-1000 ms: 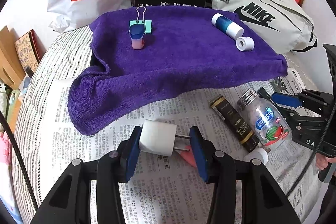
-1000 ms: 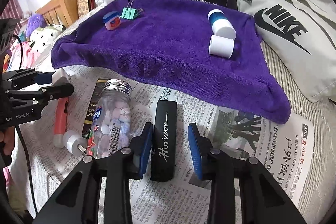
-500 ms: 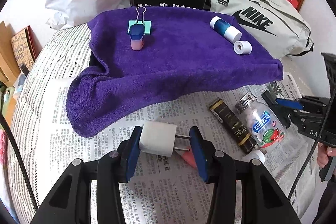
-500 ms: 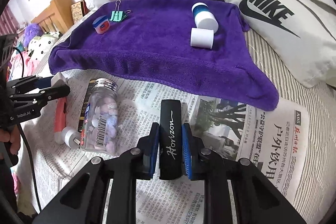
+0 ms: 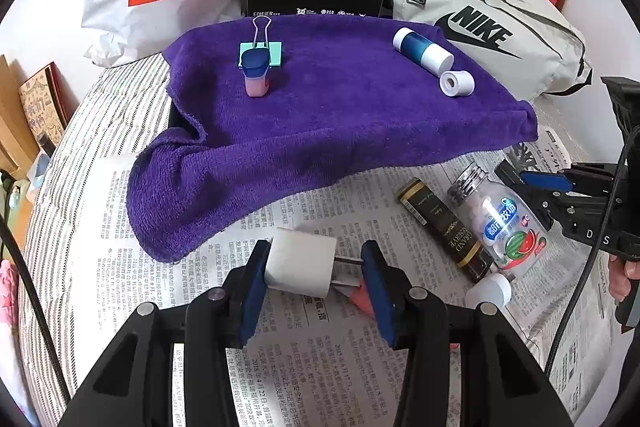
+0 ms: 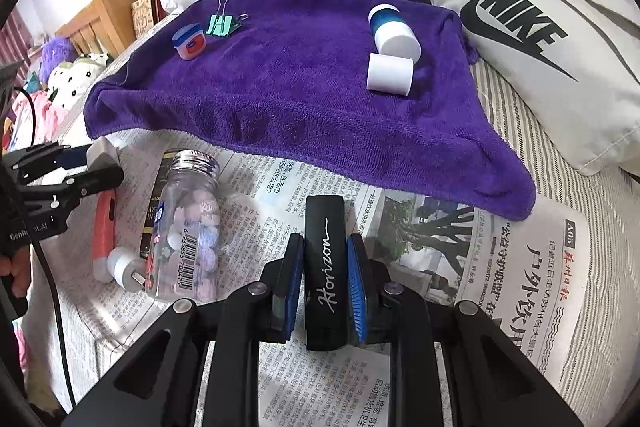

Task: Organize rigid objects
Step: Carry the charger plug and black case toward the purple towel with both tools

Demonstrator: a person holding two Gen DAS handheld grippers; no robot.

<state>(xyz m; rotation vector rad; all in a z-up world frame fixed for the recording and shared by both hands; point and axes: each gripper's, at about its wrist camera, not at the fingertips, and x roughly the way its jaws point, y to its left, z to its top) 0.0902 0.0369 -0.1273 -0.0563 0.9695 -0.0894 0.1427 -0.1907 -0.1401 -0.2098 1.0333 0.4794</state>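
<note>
Since a second ago the right gripper (image 6: 325,277) has closed its jaws onto the black case (image 6: 325,267), now clamped above the newspaper (image 6: 520,267) just before the purple towel (image 6: 300,99). The left gripper (image 5: 316,273) grips the white plug (image 5: 301,263), seemingly by body and prongs.

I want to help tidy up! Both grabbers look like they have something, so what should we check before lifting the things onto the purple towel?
1. Right gripper pinching black Horizon case: ok.
2. Left gripper around white plug adapter: ok.
3. Adapter gripped firmly: cannot tell.
4. Free space on purple towel: ok.
5. Candy jar clear of the case: ok.
</note>
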